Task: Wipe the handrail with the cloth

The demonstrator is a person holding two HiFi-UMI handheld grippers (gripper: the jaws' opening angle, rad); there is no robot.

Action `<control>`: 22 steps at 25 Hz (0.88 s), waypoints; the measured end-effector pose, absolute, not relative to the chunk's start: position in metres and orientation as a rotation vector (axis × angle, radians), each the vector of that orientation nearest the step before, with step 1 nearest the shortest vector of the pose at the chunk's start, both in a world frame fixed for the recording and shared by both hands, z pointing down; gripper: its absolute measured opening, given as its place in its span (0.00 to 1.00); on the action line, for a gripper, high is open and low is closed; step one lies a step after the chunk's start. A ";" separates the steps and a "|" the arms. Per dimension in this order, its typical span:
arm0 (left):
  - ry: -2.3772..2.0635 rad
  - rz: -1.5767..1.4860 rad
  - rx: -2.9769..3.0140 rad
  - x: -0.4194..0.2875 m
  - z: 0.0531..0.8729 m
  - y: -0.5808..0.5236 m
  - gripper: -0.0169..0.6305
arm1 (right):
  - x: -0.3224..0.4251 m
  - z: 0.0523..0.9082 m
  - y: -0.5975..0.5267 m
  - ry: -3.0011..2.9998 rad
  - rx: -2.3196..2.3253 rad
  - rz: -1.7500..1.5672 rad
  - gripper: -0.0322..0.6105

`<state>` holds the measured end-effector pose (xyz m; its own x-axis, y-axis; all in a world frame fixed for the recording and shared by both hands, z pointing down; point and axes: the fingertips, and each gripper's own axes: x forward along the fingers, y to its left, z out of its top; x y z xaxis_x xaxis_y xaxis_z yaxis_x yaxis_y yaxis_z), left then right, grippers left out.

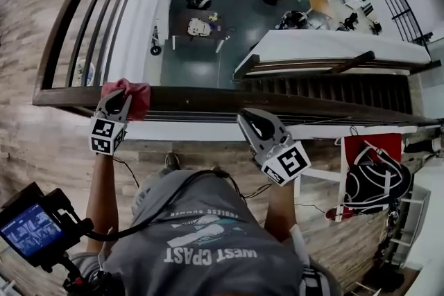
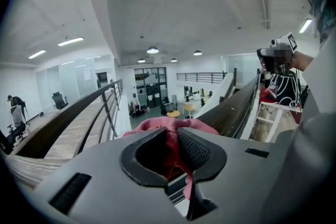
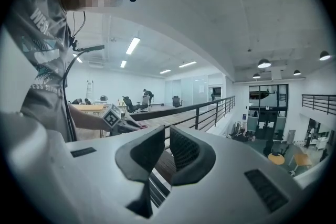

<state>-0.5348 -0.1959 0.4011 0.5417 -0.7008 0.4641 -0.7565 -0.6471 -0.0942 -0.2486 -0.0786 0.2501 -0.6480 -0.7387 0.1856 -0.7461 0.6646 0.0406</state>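
1. Red cloth (image 1: 137,97) is pinched between the jaws of the left gripper (image 1: 116,97) and pressed on the wooden handrail (image 1: 201,99) — near its left corner.
2. Right gripper (image 1: 248,118) is held at the handrail's middle — jaws slightly apart, nothing gripped.

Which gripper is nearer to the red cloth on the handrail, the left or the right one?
Left. The left gripper grips the red cloth on the handrail. The right gripper is farther along the rail, apart from the cloth, with nothing between its jaws.
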 end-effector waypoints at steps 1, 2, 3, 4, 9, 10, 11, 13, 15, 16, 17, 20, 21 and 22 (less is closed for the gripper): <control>-1.256 0.709 2.661 -0.533 0.402 -0.197 0.13 | -0.242 0.250 -0.077 -2.684 1.225 0.048 0.08; -1.262 0.693 2.660 -0.531 0.403 -0.198 0.13 | -0.232 0.250 -0.075 -2.672 1.239 0.036 0.08; -1.279 0.679 2.652 -0.531 0.404 -0.199 0.13 | -0.219 0.250 -0.072 -2.657 1.256 0.025 0.08; -1.305 0.677 2.636 -0.533 0.404 -0.200 0.13 | -0.205 0.250 -0.068 -2.642 1.278 0.020 0.08; -1.450 0.654 2.512 -0.531 0.408 -0.191 0.13 | -0.120 0.255 -0.044 -2.591 1.374 0.040 0.08; -1.465 0.648 2.498 -0.519 0.410 -0.187 0.13 | -0.102 0.255 -0.040 -2.585 1.381 0.036 0.08; -1.471 0.650 2.490 -0.508 0.411 -0.184 0.13 | -0.091 0.255 -0.036 -2.585 1.385 0.033 0.08; -1.454 0.655 2.493 -0.492 0.413 -0.179 0.13 | -0.085 0.258 -0.032 -2.599 1.375 0.038 0.08; -1.412 0.655 2.522 -0.472 0.413 -0.177 0.13 | -0.092 0.257 -0.032 -2.613 1.343 0.040 0.08; -1.385 0.652 2.544 -0.458 0.412 -0.177 0.13 | -0.095 0.255 -0.033 -2.619 1.327 0.037 0.08; -1.359 0.651 2.567 -0.442 0.411 -0.179 0.13 | -0.095 0.252 -0.035 -2.624 1.314 0.031 0.08; -1.347 0.672 2.581 -0.423 0.408 -0.176 0.13 | -0.094 0.248 -0.039 -2.636 1.270 0.010 0.08; -1.363 0.663 2.564 -0.430 0.408 -0.174 0.13 | -0.093 0.246 -0.038 -2.636 1.259 0.005 0.08; -1.375 0.643 2.547 -0.437 0.407 -0.175 0.13 | -0.089 0.243 -0.037 -2.631 1.260 0.000 0.08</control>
